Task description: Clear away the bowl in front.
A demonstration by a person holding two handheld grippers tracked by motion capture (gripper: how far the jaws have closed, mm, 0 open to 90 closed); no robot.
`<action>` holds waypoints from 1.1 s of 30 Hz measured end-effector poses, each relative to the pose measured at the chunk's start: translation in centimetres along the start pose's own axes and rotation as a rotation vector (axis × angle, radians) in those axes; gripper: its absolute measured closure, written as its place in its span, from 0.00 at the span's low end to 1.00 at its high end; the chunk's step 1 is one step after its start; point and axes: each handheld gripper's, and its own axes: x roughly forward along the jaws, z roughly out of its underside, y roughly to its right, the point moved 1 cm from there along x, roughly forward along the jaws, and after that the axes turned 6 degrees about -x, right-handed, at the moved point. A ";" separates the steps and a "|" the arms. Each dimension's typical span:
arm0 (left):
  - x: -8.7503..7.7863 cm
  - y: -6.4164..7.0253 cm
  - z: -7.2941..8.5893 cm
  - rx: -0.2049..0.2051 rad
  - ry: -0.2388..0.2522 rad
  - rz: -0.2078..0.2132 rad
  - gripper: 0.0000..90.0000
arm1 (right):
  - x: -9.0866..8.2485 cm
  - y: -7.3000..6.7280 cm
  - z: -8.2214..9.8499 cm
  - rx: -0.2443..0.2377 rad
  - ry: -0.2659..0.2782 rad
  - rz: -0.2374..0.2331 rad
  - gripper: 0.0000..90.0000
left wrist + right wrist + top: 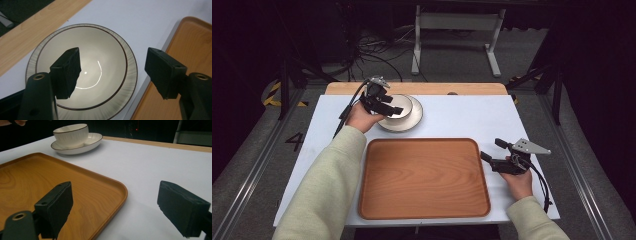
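High view, left to right: left gripper hangs over the bowl, which sits in a plate at the table's far left, just beyond the empty wooden tray. Left gripper view: jaws released, 1 pad inside the bowl, 1 outside, straddling the rim, nothing pinched yet. For a clean grab I'd drop until both pads overlap the wall, clamp squarely, then lift straight so the plate stays put. Right gripper idles right of the tray, jaws released, empty.
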 end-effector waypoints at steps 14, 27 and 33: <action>3.1 0.3 0.5 0.039 -0.122 -0.014 0.35 | -0.1 0.2 0.0 0.021 0.019 0.004 0.11; 5.2 1.0 0.9 0.080 -0.223 -0.050 0.42 | -0.2 0.4 0.0 0.037 0.022 -0.005 0.11; 5.7 1.3 1.0 0.104 -0.260 -0.077 0.54 | -0.1 0.3 0.0 0.037 0.023 -0.008 0.11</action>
